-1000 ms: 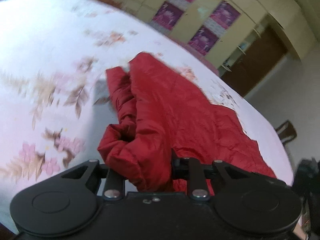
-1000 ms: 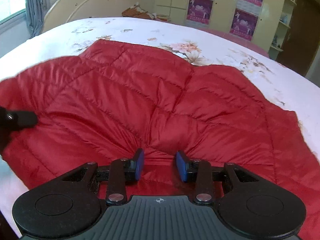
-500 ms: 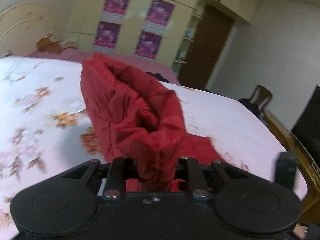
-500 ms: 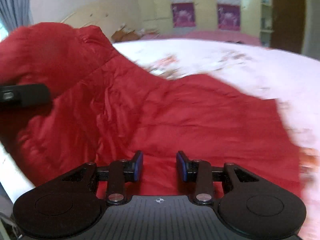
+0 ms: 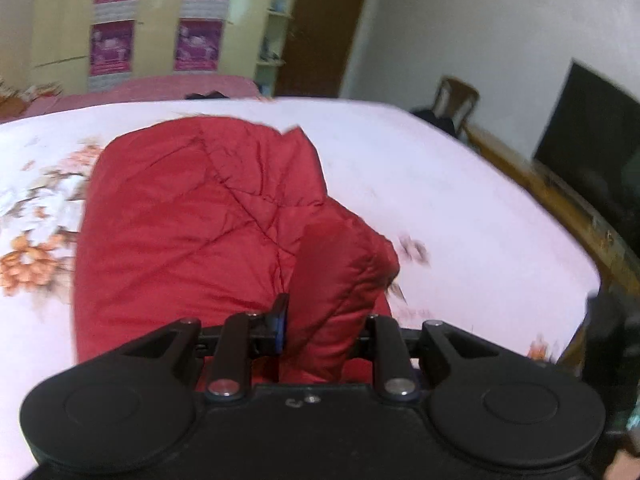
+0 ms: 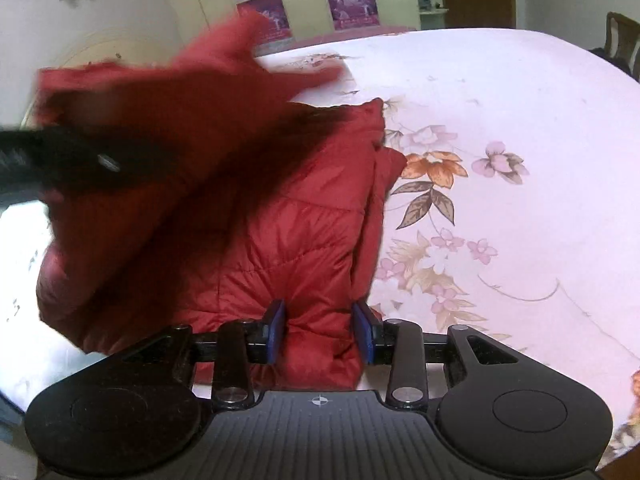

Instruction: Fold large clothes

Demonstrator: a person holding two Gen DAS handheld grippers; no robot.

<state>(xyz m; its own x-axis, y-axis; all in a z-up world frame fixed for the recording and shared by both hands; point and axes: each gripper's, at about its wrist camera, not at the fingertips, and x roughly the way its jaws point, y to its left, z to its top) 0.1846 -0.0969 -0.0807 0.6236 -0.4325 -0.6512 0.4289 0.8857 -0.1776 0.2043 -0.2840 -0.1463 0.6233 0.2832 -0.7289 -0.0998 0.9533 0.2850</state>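
A red quilted jacket (image 5: 192, 216) lies folded over on the white floral bed sheet (image 5: 460, 208). My left gripper (image 5: 320, 324) is shut on a thick fold of the jacket's edge; the right pad is hidden by cloth. In the right wrist view the jacket (image 6: 304, 240) is doubled over, with a blurred flap raised at upper left. My right gripper (image 6: 320, 328) has its blue pads (image 6: 276, 326) on both sides of a bunched corner of the jacket. The left gripper (image 6: 60, 160) shows as a dark blur at far left.
The bed sheet (image 6: 500, 160) stretches bare to the right. A wooden bed frame (image 5: 560, 200), a dark screen (image 5: 588, 136) and a chair (image 5: 456, 100) stand at the right. Wardrobes with purple posters (image 5: 156, 40) and a brown door (image 5: 320, 28) are behind.
My left gripper has carried the jacket's edge up and across to the right, folding the jacket over itself. My right gripper has kept its hold on the corner.
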